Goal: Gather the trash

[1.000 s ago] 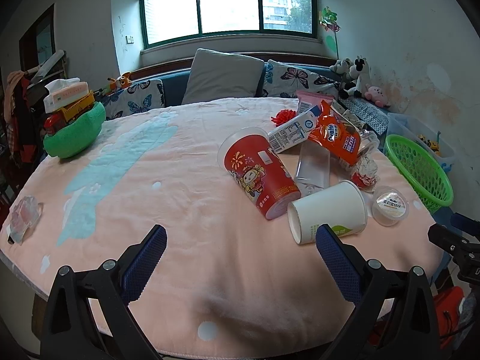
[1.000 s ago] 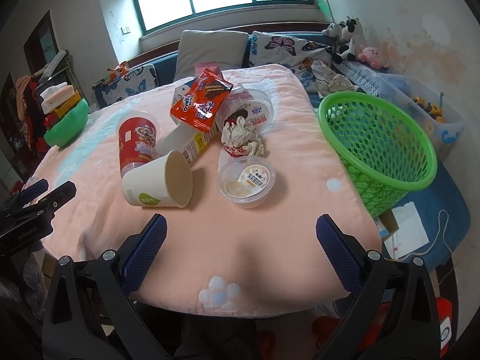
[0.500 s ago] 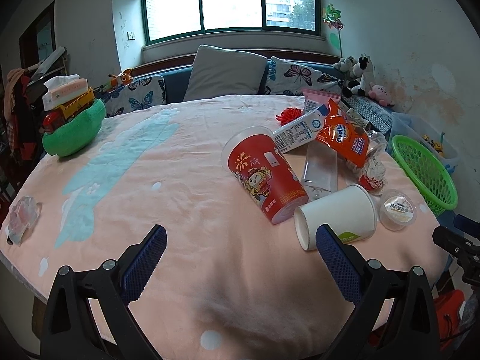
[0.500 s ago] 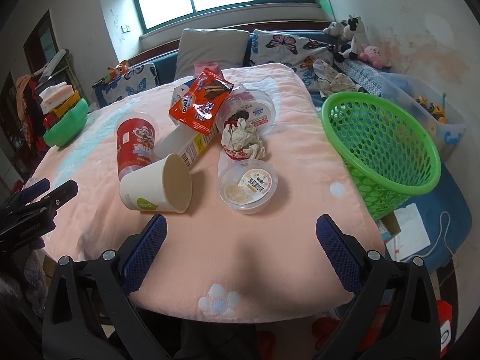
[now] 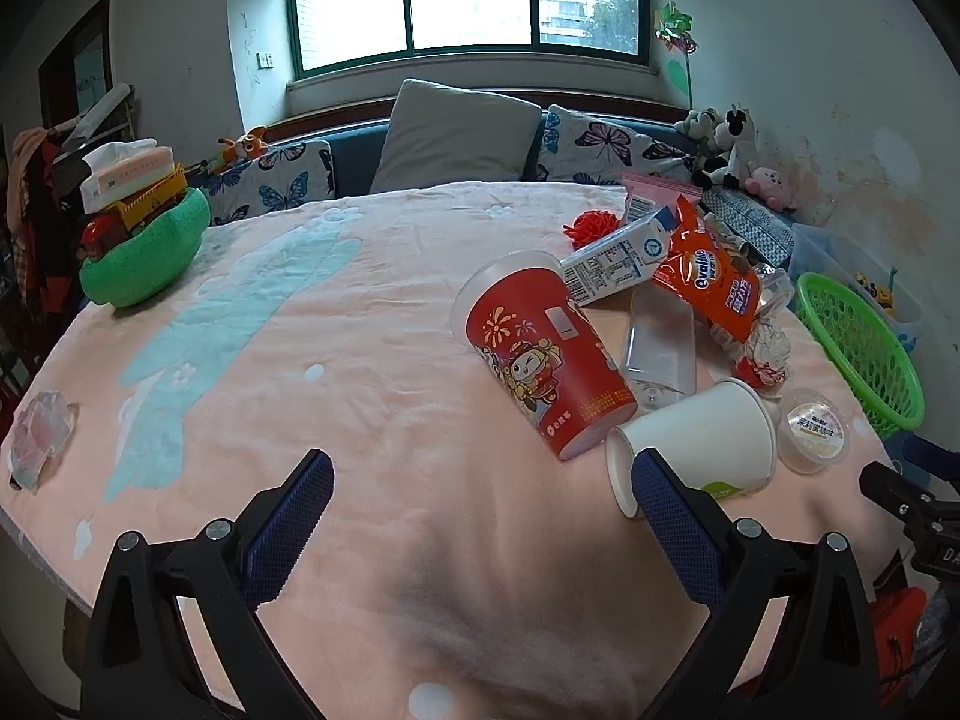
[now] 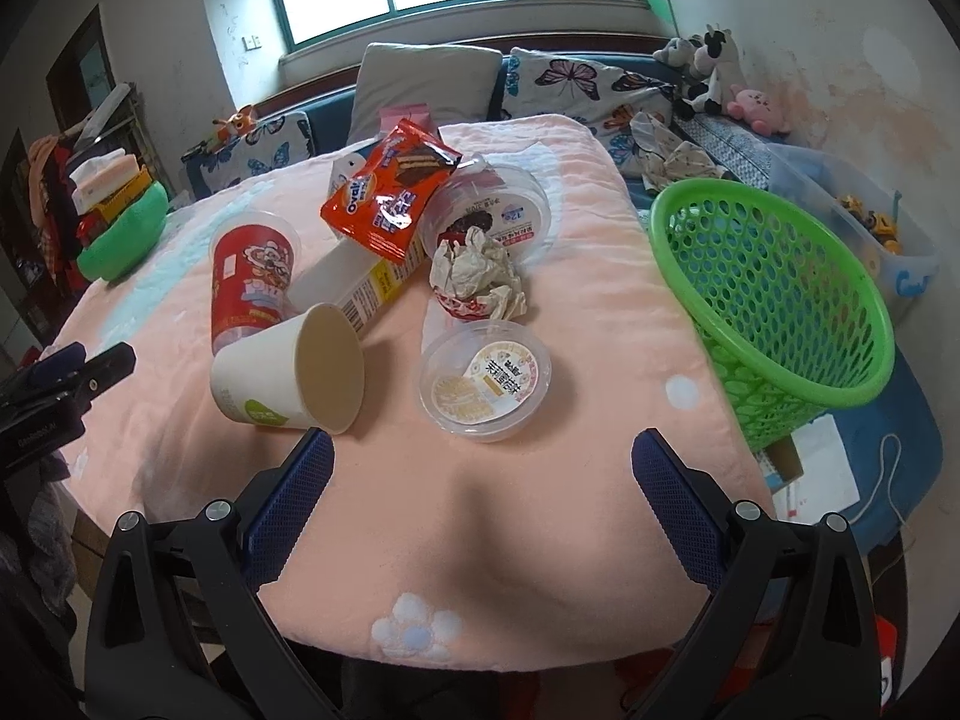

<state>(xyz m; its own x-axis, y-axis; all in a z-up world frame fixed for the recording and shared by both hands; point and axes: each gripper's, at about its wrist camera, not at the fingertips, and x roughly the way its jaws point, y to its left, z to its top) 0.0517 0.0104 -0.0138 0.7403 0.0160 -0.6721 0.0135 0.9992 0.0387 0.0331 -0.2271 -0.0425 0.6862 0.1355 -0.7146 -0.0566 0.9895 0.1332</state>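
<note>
A pile of trash lies on the pink table cover: a red printed cup [image 5: 543, 354] [image 6: 252, 279] on its side, a white paper cup [image 5: 696, 450] [image 6: 288, 369] on its side, a clear lidded pudding cup [image 6: 486, 381] [image 5: 813, 429], a crumpled wrapper [image 6: 477, 276], an orange snack bag [image 6: 390, 192] [image 5: 705, 279], a milk carton [image 5: 618, 261] and a clear tub [image 6: 504, 210]. A green mesh basket [image 6: 774, 306] [image 5: 864, 354] stands off the table's right edge. My left gripper [image 5: 480, 528] is open, its right finger by the white cup. My right gripper [image 6: 480, 504] is open, just short of the pudding cup.
A green bowl [image 5: 144, 258] with a tissue box and a toy truck sits at the table's far left. A crumpled clear bag [image 5: 39, 438] lies at the left edge. A sofa with cushions [image 5: 456, 138] and plush toys runs behind. A clear toy bin [image 6: 864, 228] stands beyond the basket.
Both grippers have moved forward toward the pile, so the cups look larger and closer. Neither has closed. Nothing on the table has moved.
</note>
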